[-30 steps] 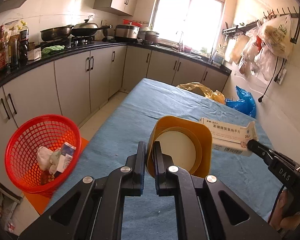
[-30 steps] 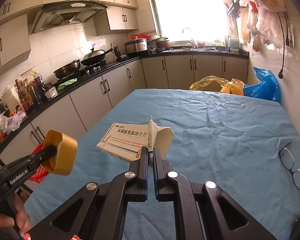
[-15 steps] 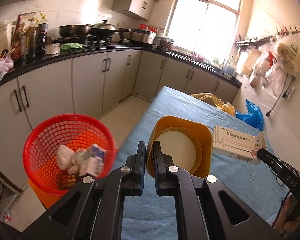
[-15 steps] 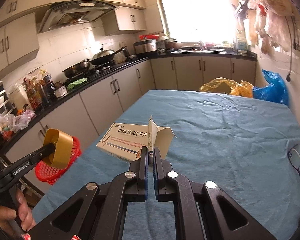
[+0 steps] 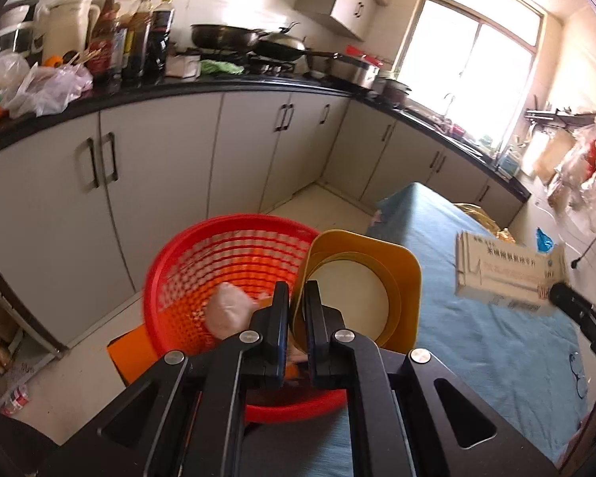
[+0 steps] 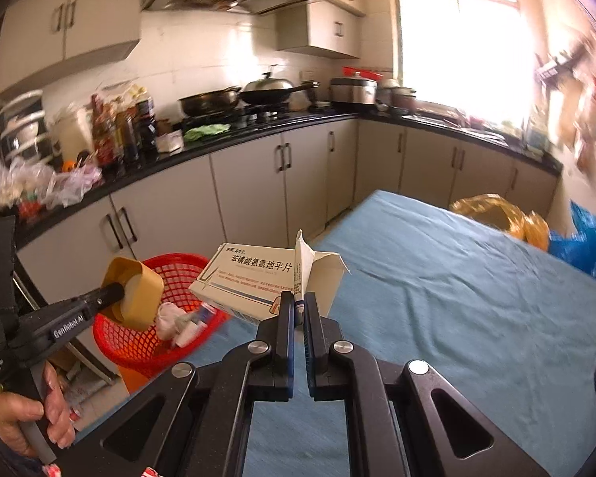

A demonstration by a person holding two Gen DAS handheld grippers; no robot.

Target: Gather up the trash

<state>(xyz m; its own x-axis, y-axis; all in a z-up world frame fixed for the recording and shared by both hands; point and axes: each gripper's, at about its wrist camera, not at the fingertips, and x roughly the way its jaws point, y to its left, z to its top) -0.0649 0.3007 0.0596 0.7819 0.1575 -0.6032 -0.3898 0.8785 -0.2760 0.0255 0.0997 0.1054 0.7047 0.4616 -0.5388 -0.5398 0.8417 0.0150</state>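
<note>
**Both grippers carry trash at the red basket**

The left gripper (image 5: 296,304) is clenched on the rim of a yellow cup (image 5: 371,278), its two fingers pinching the cup's thin wall so that the open mouth and pale inside face the left wrist camera. From that camera the cup hangs in front of the red basket (image 5: 202,262), overlapping its right rim. In the right wrist view the same cup (image 6: 137,298) sits at the tip of the left gripper (image 6: 113,292), held above the near left side of the basket (image 6: 139,346); a hand (image 6: 28,417) grips the tool's handle at the lower left.

The right gripper (image 6: 297,312) is clenched on the torn-open flap of a white box (image 6: 254,278) printed with blue and red lettering. The box juts out to the left of the fingers, off the table's left edge, between the table (image 6: 457,298) and the basket. In the left wrist view the box (image 5: 510,274) hangs in the air over the blue cloth at the right, with the right gripper's dark tip just beneath its right end.

The basket stands on the floor on something orange (image 5: 133,353), just beside the table's near left corner and in front of the grey cabinets (image 5: 139,183). Crumpled white paper (image 5: 228,312) and small packets (image 6: 190,328) lie inside it.

Yellow (image 6: 492,210) and blue (image 6: 584,242) bags rest at the table's far right corner.
</note>
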